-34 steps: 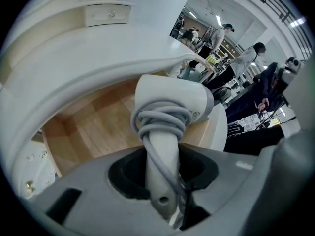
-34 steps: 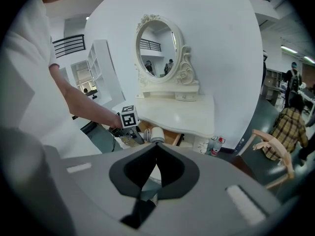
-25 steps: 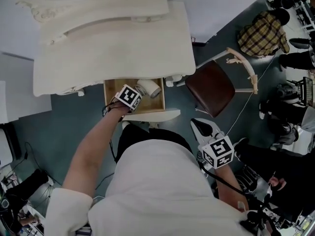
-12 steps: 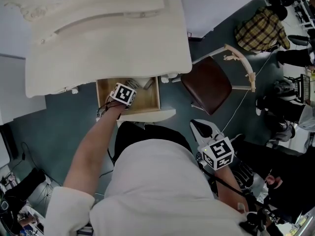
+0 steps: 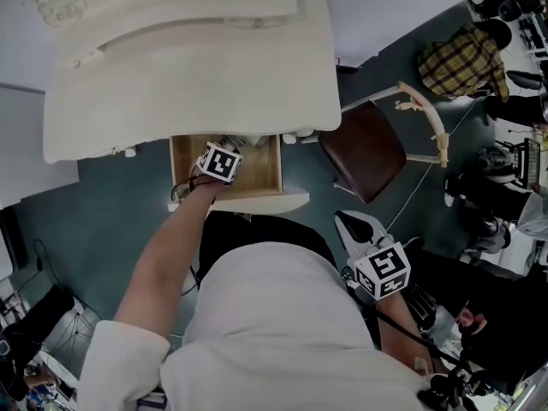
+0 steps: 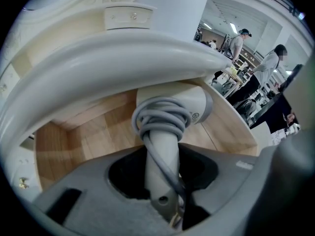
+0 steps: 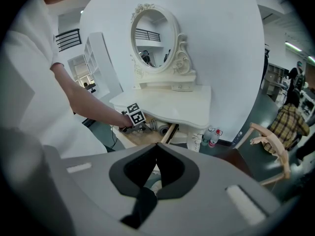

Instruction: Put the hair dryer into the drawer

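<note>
The white hair dryer (image 6: 183,106), its grey cord wound round the handle, lies low inside the open wooden drawer (image 6: 93,139). My left gripper (image 6: 162,155) is shut on the handle and points steeply down into the drawer (image 5: 262,171); its marker cube (image 5: 219,162) covers the dryer in the head view. In the right gripper view the dryer's round end (image 7: 161,129) shows beside the left gripper's cube (image 7: 136,116). My right gripper (image 5: 354,228) hangs shut and holds nothing, low at my right side, well away from the drawer.
The white dressing table (image 5: 188,67) overhangs the back of the drawer, and an oval mirror (image 7: 151,41) stands on it. A chair with a brown seat (image 5: 364,149) stands right of the drawer. Two bottles (image 7: 212,137) sit on the floor under the table. People stand beyond.
My left gripper has gone down and deeper into the drawer with the hair dryer; the dryer's head, plain a second ago, is now hidden under the table edge. The right gripper has kept still.
</note>
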{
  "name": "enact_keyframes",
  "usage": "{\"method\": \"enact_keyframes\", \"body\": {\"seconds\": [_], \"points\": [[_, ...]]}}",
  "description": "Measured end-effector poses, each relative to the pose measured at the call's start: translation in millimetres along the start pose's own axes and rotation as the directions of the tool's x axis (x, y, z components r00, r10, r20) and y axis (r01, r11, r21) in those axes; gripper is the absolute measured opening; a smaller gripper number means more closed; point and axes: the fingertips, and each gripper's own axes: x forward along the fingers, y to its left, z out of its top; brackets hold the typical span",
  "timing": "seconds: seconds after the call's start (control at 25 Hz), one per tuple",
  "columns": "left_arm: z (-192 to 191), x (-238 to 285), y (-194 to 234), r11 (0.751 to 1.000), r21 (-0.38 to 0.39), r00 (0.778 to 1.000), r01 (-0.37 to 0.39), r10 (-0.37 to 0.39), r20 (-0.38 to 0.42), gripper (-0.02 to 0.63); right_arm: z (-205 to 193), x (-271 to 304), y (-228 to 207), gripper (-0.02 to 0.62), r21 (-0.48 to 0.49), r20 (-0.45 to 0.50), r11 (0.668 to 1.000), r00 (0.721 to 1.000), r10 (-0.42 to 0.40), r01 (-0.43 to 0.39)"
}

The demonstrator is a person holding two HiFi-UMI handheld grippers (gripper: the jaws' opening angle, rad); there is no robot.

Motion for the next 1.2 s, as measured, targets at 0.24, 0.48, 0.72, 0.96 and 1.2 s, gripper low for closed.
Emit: {"method": "enact_keyframes", "body": {"seconds": [0.24, 0.48, 0.72, 0.96, 1.2], "points": [[0.6, 8.8, 3.5, 1.000, 0.016, 0.999, -0.012, 0.011, 0.030, 0.149, -6.0, 8.5, 3.0, 0.000, 0.002, -0.009, 1.000, 1.000, 0.001, -0.001], [1.4, 13.3, -4.0, 0.999, 0.045, 0.999, 0.011, -0.013, 0.051, 0.152, -5.4, 5.0, 5.4, 0.000, 0.000, -0.013, 1.000, 1.000, 0.004, -0.004], [-2.3, 19.0, 0.0, 0.999, 0.050, 0.998, 0.012, -0.015, 0.058, 0.160, -8.4, 8.2, 5.7, 0.001, 0.003, -0.021, 1.000, 1.000, 0.007, -0.006], [-4.6, 15.2, 1.7, 0.998, 0.062, 0.998, 0.012, -0.016, 0.065, 0.183, -8.0, 12.2, 10.9, 0.002, -0.001, -0.023, 1.000, 0.999, 0.024, -0.025], [-8.3, 4.4, 3.4, 0.999, 0.053, 0.998, 0.011, -0.014, 0.054, 0.206, -2.8, 15.9, 12.4, 0.000, -0.009, -0.008, 0.999, 0.999, 0.044, -0.044]]}}
